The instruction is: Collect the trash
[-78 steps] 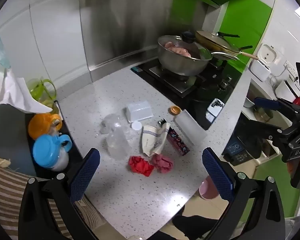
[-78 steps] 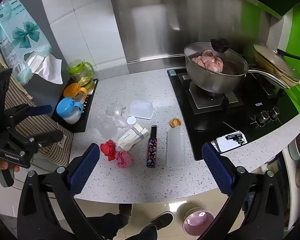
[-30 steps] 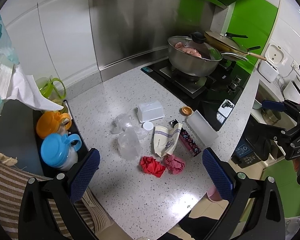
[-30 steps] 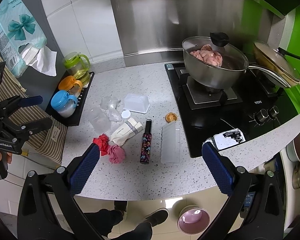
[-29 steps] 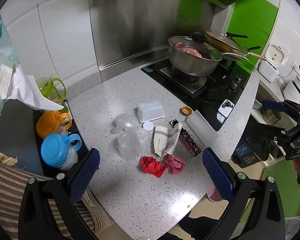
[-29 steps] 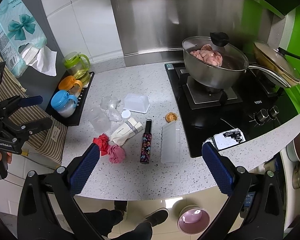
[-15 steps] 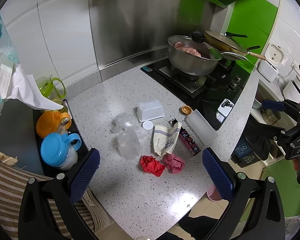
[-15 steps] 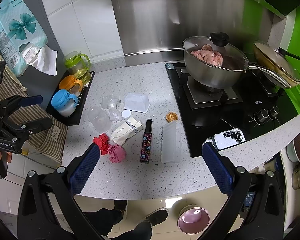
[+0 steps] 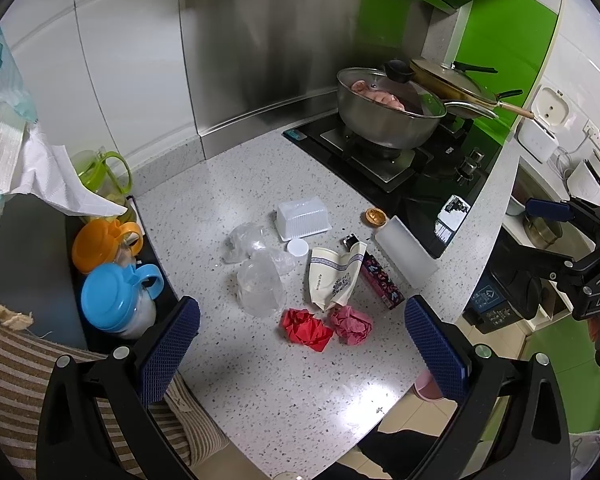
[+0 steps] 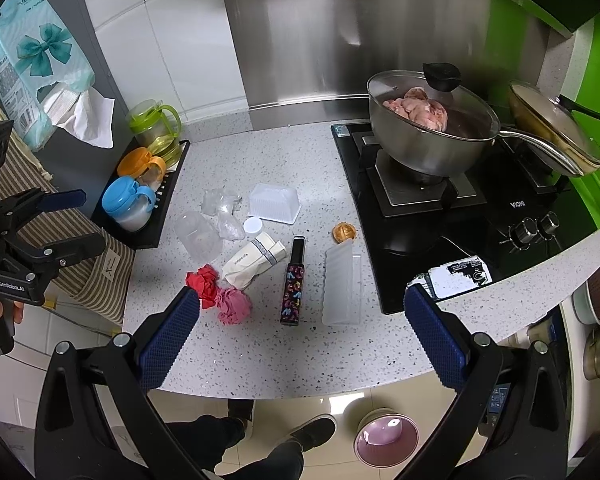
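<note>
Both our grippers, left and right, hover wide open and empty above trash on the desk.

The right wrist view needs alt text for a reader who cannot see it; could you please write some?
Open right tool hovering above a speckled countertop littered with trash: red and pink crumpled paper, a paper bag, clear plastic cup, and patterned box. A lidded pot of meat sits on the stove.
</note>
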